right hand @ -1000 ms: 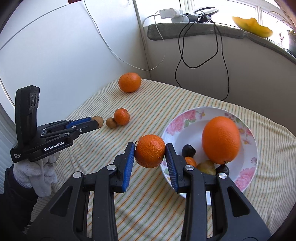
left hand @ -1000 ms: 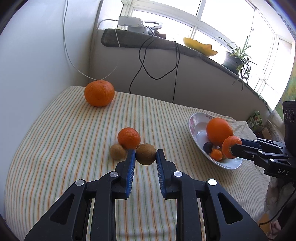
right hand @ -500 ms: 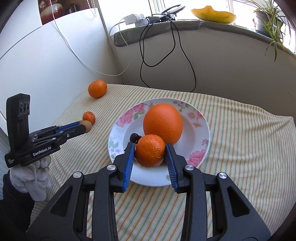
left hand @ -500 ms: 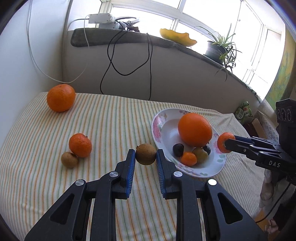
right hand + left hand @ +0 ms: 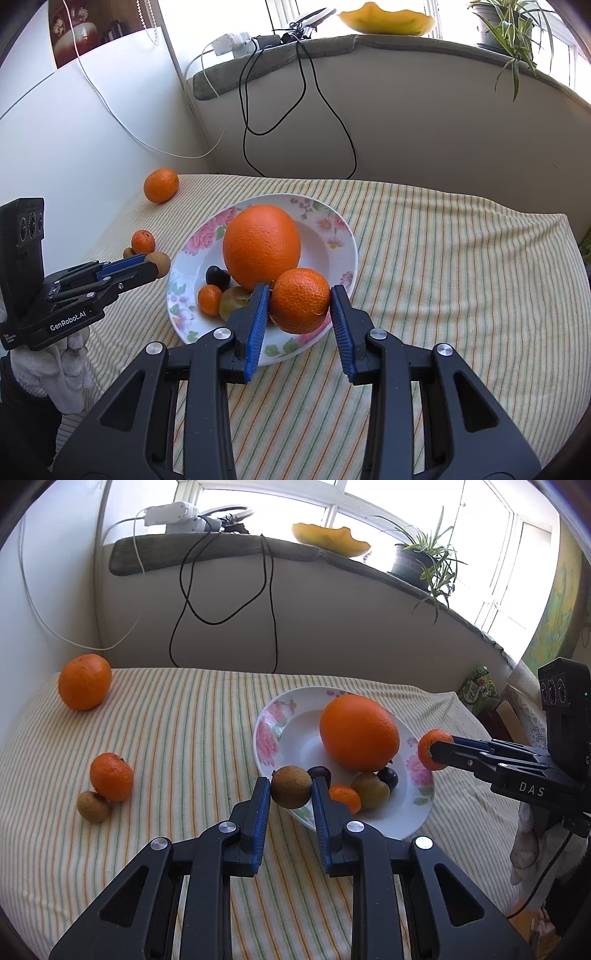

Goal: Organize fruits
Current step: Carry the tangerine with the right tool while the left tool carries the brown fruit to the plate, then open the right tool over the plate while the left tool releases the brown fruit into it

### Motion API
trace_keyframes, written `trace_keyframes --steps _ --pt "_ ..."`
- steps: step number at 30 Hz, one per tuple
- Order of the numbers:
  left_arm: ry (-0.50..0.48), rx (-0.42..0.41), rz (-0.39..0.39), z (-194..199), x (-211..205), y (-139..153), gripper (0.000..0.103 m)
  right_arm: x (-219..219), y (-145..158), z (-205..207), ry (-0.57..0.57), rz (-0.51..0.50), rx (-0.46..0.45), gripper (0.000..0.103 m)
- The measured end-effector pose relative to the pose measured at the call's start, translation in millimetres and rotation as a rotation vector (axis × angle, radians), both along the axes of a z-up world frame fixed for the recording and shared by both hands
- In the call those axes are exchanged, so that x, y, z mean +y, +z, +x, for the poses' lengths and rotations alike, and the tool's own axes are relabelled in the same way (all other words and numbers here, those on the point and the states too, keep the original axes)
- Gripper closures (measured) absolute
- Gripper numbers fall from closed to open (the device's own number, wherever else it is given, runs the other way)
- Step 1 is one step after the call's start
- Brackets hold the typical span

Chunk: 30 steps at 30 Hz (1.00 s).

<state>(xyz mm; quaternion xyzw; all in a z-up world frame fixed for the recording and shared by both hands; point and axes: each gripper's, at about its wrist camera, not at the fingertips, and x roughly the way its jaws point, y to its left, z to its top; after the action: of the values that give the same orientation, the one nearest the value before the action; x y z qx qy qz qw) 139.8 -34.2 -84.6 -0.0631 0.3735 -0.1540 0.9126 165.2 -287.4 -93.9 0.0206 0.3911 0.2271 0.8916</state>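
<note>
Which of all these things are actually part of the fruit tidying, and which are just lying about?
Part of the job:
brown fruit in left gripper
tangerine in right gripper
flowered plate
loose oranges

Just lying about:
potted plant
black cables
yellow dish

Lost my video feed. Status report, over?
Left gripper shut on brown fruit. Right gripper shut on mandarin, over plate. Big orange crowds the plate.
</note>
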Motion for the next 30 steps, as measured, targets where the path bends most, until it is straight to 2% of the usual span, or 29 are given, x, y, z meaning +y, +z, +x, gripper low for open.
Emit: trace_keyframes --steps 10,25,30 --pt "-0.033 0.001 0.017 0.8 -15.5 1.2 0.082 4.1 -7.7 8.2 -0.003 -0.001 0.011 0.067" --pt "-0.033 -0.005 0.003 -1.2 -15.8 1.3 0.081 10.5 -11.9 11.8 0.009 -0.006 0.026 0.067" --pt "-0.025 -0.012 -0.001 -2.5 -14.1 3.4 0.068 13.3 -11.9 11.2 0.012 -0.012 0.025 0.066"
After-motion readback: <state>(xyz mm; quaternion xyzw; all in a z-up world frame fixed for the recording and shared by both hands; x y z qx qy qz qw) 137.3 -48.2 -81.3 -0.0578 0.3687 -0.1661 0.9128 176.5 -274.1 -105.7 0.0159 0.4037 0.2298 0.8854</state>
